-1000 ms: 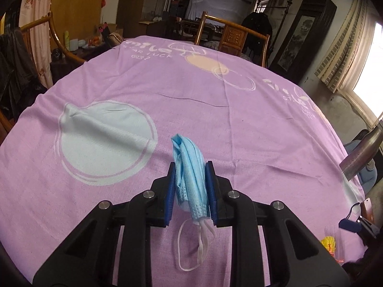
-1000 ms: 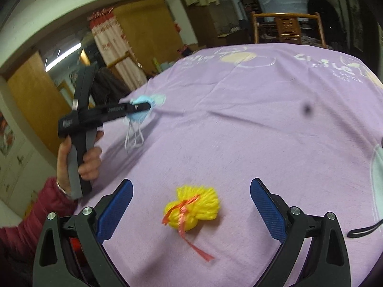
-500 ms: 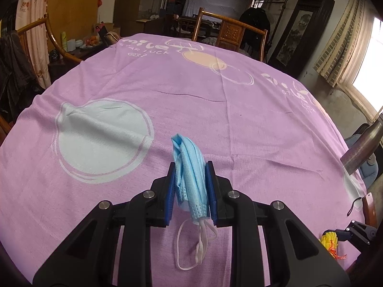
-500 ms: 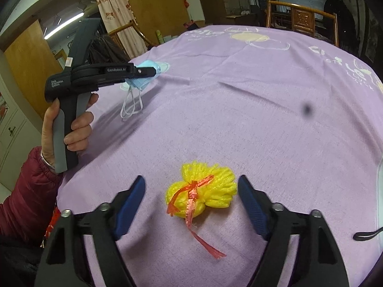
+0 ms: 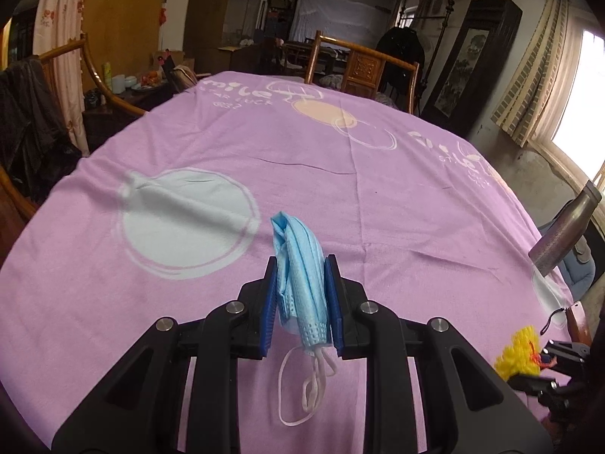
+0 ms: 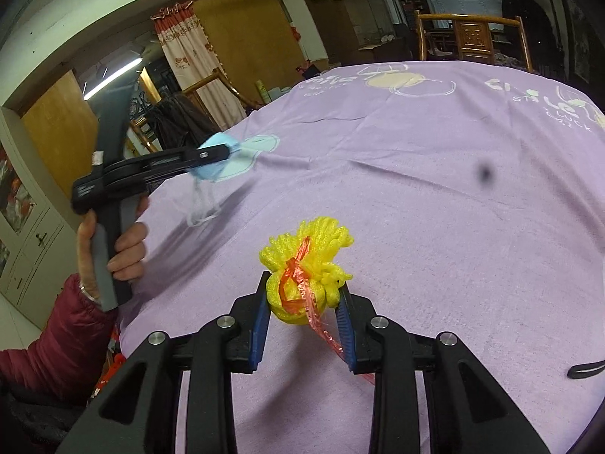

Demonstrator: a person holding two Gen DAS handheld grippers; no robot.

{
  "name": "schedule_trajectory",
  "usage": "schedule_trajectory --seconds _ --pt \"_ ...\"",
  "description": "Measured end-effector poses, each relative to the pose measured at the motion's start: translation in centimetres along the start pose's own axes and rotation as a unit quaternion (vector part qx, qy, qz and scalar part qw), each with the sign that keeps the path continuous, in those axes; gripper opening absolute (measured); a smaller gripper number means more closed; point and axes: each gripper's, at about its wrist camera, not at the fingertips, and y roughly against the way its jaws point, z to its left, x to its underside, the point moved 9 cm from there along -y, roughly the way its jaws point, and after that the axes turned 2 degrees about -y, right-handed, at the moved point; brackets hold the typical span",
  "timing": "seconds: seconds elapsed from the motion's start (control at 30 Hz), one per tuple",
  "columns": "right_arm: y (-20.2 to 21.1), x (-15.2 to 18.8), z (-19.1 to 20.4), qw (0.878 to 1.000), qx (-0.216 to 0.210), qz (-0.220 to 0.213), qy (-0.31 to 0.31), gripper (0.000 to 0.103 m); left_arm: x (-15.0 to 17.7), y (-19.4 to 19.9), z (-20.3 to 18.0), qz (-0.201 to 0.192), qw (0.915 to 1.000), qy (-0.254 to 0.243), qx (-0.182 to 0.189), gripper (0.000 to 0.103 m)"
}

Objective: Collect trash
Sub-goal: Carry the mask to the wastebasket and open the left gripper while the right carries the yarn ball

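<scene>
Our left gripper [image 5: 301, 302] has its 2 blue pads clamped on a folded blue face mask [image 5: 300, 276]; the mask stands upright between them, its top poking out past the fingertips and its white ear loops [image 5: 302, 389] dangling below, above the purple tablecloth [image 5: 378, 196]. Our right gripper [image 6: 304, 304] has its fingers drawn in against a yellow foam net [image 6: 308, 265] tied with a red ribbon [image 6: 302, 295]; both pads touch its sides, though we cannot tell whether the net is lifted or resting on the cloth.

The right wrist view shows what the left cannot: the left hand [image 6: 113, 249] wrapped around the tool's grey handle, a dark red sleeve [image 6: 53, 340] below it, and the mask held above the cloth near the pale blue circle [image 6: 249, 151]; it also shows a black strap [image 6: 586, 369] lying on the cloth at the right edge. The left wrist view alone shows a metal bottle [image 5: 563, 234] near the table's right edge, and the yellow net in the right gripper's tips at lower right, close to that same edge.

The cloth ahead of both grippers is broad and flat, with only a few creases; a wooden chair [image 5: 363, 72] stands behind the far edge, and another chair draped in dark clothing [image 5: 26, 132] stands at the left side.
</scene>
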Motion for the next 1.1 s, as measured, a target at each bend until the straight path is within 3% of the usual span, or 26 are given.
schedule_trajectory --seconds 0.23,0.47,0.77,1.1 --pt "0.4 -0.3 0.3 1.000 0.004 -0.014 0.009 0.032 0.9 6.2 4.3 -0.024 0.9990 0.024 -0.031 0.025" --pt "1.1 -1.2 1.2 0.999 -0.012 -0.031 -0.007 0.032 3.0 13.1 10.3 -0.044 0.9943 0.048 -0.084 0.025" --pt "0.6 -2.4 7.4 0.998 -0.027 -0.034 0.040 0.032 7.5 20.9 18.7 -0.066 0.9814 0.096 -0.153 0.025" --pt "-2.9 -2.6 16.7 0.993 -0.061 -0.003 0.103 0.032 16.2 26.0 29.0 -0.051 0.9588 0.189 -0.206 0.025"
